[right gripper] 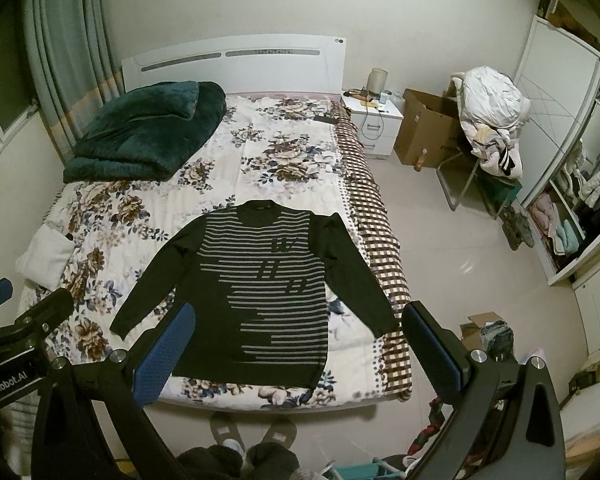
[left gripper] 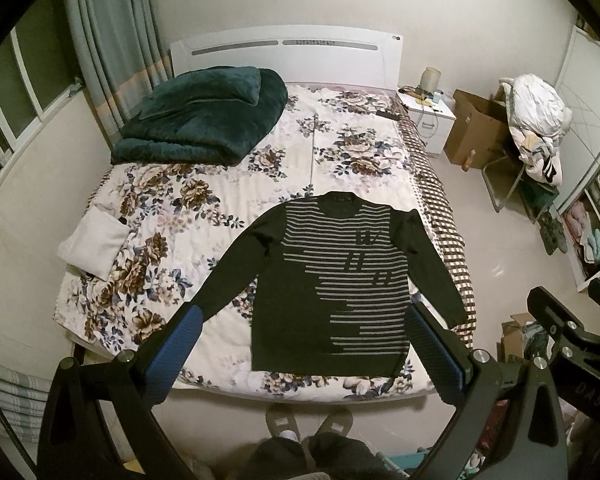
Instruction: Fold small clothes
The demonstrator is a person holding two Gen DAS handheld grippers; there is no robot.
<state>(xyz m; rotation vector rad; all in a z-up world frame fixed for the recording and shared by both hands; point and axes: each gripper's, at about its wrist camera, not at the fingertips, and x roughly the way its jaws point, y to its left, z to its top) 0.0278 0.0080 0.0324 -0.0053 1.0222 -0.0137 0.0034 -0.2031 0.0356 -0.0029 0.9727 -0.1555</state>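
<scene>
The dark striped sweater point(left gripper: 332, 280) lies flat and face up on the foot end of the bed point(left gripper: 204, 200), collar toward the headboard and hem toward the person, so its long axis runs straight away from both cameras. Its two sleeves splay outward and down: the one on the left reaches out over the floral cover, the one on the right slants toward the checked edge of the bedding. The body sits somewhat toward the right half of the mattress.

Both tools hover above and short of the hem, touching nothing. The left gripper point(left gripper: 300, 354) has its fingers spread wide and empty; seen from its own camera, the sweater's lower body falls between the two blue pads, with the left cuff just by the left pad. The right gripper point(right gripper: 300, 354) is likewise wide open and holds nothing; in its view the hem sits between the pads and the right cuff ends near the right pad.

Judging from this, each sleeve lies on the side of its matching hand, so a sleeve fold inward across the chest seems the natural start, each hand taking the cuff nearest to it.

A folded green blanket point(left gripper: 204, 116) sits well apart near the headboard, and a pale cloth point(left gripper: 94, 244) lies at the bed's left edge.
</scene>
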